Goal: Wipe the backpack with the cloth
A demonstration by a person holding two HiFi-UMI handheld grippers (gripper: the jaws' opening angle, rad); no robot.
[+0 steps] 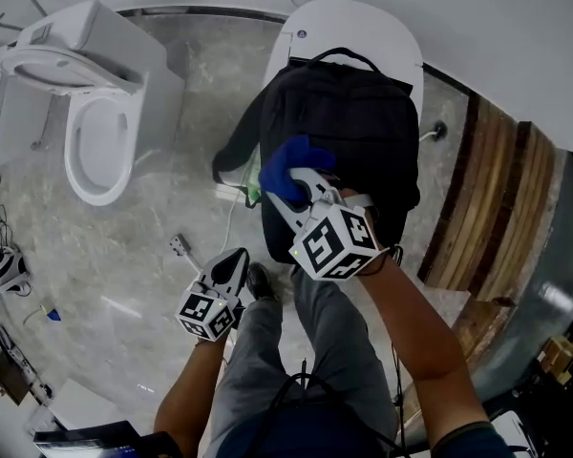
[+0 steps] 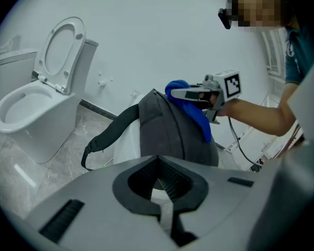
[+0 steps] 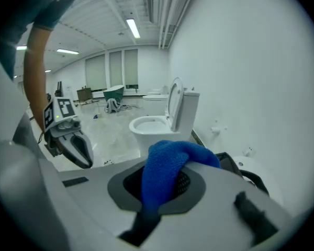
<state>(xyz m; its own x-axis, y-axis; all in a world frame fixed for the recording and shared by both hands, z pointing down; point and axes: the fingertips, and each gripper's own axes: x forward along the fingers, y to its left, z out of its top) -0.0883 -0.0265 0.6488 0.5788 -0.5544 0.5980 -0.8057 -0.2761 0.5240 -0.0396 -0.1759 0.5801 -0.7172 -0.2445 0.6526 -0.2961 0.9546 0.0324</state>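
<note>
Right gripper (image 1: 296,191) clamped on blue cloth (image 1: 286,163), which touches the side of the black backpack (image 1: 363,122) standing on a white fixture (image 1: 363,27); left gripper (image 1: 231,267) jaws together, empty.

The cloth (image 1: 288,165) shows vivid blue against the black backpack (image 1: 353,113), the toilet (image 1: 95,113) far left gleams white, the floor (image 1: 153,246) runs grey with marble veining, the planks (image 1: 497,218) on the right stripe brown, and the marker cubes (image 1: 336,241) wear black-and-white squares.
</note>
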